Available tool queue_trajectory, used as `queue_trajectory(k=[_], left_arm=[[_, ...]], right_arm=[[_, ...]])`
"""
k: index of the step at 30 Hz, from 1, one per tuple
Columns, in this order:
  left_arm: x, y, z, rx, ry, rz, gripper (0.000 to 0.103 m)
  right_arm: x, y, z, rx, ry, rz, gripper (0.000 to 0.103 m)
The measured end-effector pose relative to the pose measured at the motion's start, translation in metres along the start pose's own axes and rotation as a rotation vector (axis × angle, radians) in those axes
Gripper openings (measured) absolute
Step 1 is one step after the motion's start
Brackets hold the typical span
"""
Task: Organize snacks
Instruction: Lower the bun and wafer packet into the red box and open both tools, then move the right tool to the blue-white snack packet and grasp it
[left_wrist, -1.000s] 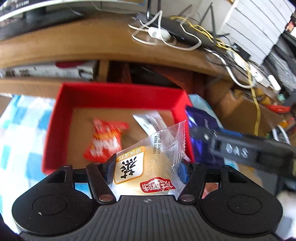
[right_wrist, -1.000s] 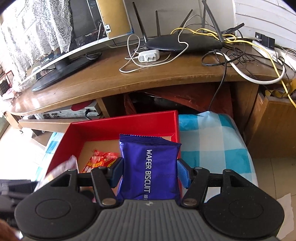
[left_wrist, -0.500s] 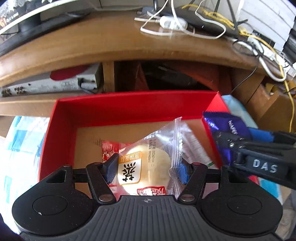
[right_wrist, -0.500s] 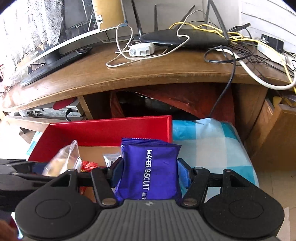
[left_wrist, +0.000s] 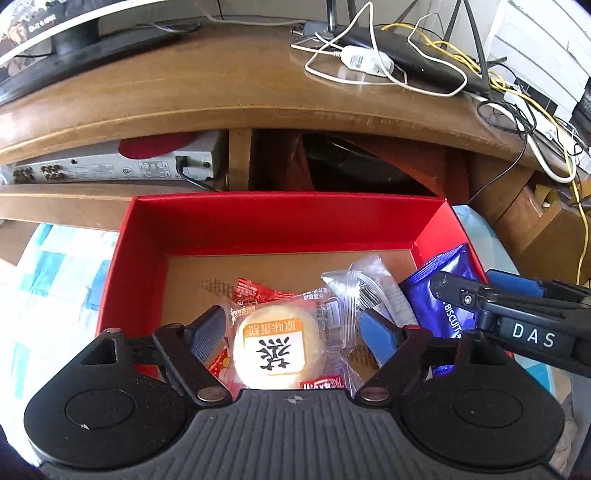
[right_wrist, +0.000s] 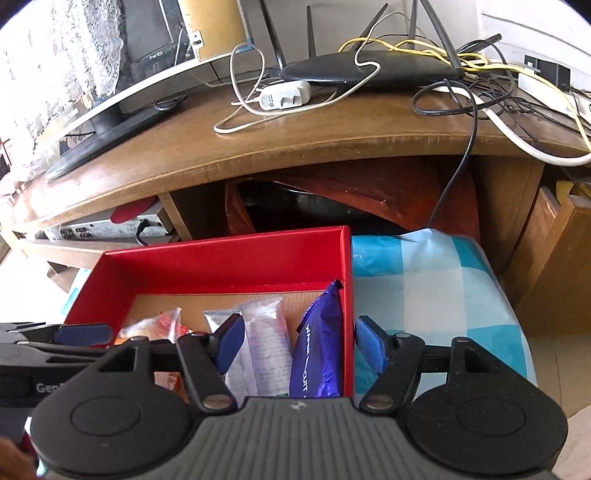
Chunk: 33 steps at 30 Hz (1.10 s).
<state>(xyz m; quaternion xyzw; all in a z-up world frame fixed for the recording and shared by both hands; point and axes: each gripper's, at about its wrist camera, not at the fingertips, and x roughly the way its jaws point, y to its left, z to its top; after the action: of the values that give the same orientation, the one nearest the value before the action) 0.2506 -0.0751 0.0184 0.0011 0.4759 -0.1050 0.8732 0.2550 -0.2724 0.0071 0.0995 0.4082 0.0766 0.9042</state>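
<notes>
Inside the red box (right_wrist: 221, 266), the wafer packet (right_wrist: 317, 354) stands lengthwise between the right gripper's (right_wrist: 299, 345) opening, untouching jaws.

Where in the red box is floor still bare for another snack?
Bare cardboard lies along the red box's back wall and left wall, beyond the red packet. The near right is crowded: cake, clear packet, blue wafer pack.

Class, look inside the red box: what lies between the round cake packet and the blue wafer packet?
A clear plastic snack packet lies between the cake and the wafer packet in the red box; the left wrist view shows it best.
</notes>
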Motion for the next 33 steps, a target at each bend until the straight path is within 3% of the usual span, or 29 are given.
queue_trajectory(k=[14, 22, 33], left_arm=[[-0.040, 0.014, -0.017, -0.041, 0.008, -0.031, 0.086], [-0.068, 0.018, -0.048, -0.048, 0.029, -0.044, 0.087], [-0.083, 0.046, -0.114, -0.168, 0.127, -0.010, 0.088]], right_arm=[[-0.048, 0.004, 0.003, -0.011, -0.053, -0.011, 0.082], [-0.073, 0.014, -0.022, -0.042, -0.012, -0.026, 0.082], [-0.084, 0.047, -0.077, -0.103, 0.102, 0.038, 0.082]])
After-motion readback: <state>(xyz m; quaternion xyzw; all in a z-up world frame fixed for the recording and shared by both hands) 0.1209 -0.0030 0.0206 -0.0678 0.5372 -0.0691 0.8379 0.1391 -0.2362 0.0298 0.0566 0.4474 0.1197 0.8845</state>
